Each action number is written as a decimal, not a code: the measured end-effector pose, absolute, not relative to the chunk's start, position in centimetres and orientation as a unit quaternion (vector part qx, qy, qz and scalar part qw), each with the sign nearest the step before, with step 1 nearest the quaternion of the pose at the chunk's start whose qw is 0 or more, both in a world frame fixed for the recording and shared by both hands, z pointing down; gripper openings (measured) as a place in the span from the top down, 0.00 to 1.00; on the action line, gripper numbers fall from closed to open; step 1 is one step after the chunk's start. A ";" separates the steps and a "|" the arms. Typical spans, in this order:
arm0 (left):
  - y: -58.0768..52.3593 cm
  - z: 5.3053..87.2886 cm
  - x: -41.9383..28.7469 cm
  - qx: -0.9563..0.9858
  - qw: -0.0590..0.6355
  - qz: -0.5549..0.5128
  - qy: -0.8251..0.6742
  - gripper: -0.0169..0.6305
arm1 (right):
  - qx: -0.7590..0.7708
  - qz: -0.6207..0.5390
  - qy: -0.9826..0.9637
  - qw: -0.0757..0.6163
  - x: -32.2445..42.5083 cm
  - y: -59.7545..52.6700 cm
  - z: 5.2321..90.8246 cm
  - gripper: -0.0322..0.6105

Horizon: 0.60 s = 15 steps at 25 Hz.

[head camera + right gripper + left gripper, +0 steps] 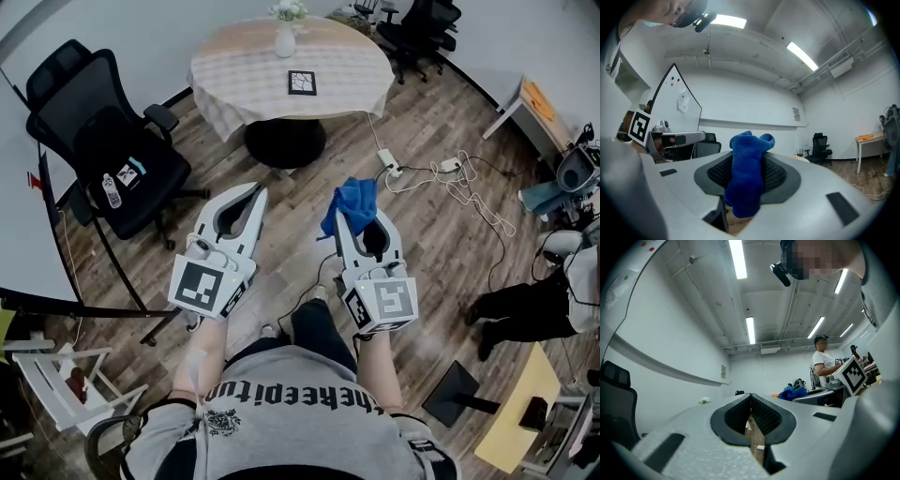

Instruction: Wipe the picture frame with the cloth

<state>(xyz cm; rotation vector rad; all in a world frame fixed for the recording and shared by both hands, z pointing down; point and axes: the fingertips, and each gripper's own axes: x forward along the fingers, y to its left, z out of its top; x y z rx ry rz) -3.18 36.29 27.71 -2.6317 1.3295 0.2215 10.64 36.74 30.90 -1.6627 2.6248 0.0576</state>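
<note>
1. Grippers sit low in the head view, side by side above the person's grey shirt [281, 403]. The left gripper [255, 193] has its jaws pressed together on nothing. Its own view shows only a sliver of floor through the opening behind the tips.
2. The right gripper [359, 208], right of centre, pinches the blue cloth [349, 197]. In its own view the cloth stands bunched between the jaws and droops over the near side.
3. Beneath both lies the wooden floor [441, 234], with a power strip [388, 160] and loose white cables [469, 192] trailing toward the right of the frame.
4. The picture frame [302, 82] is at upper centre on a round table [234, 70] with a pale checked cover, well apart from both grippers. It appears to lie flat. A white vase of flowers [285, 36] stands just beyond it.
5. Risks, as I judge them:
   - The frame looks unsecured, so a one-handed wipe could push it across the cover toward the vase or the table edge. The empty gripper may need to steady it.
   - The cloth is held by a fold and could pull free under pressure.
   - The cables could catch a foot on the approach.
6. A black office chair [112, 141] stands at the left and more chairs [422, 23] at the top right. Another person [525, 309] is at the right edge, and the walls are white.
</note>
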 end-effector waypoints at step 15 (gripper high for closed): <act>25.1 26.5 0.6 -0.855 0.103 0.076 0.503 0.95 | -0.471 0.025 0.881 0.026 13.8 23.7 29.5 0.71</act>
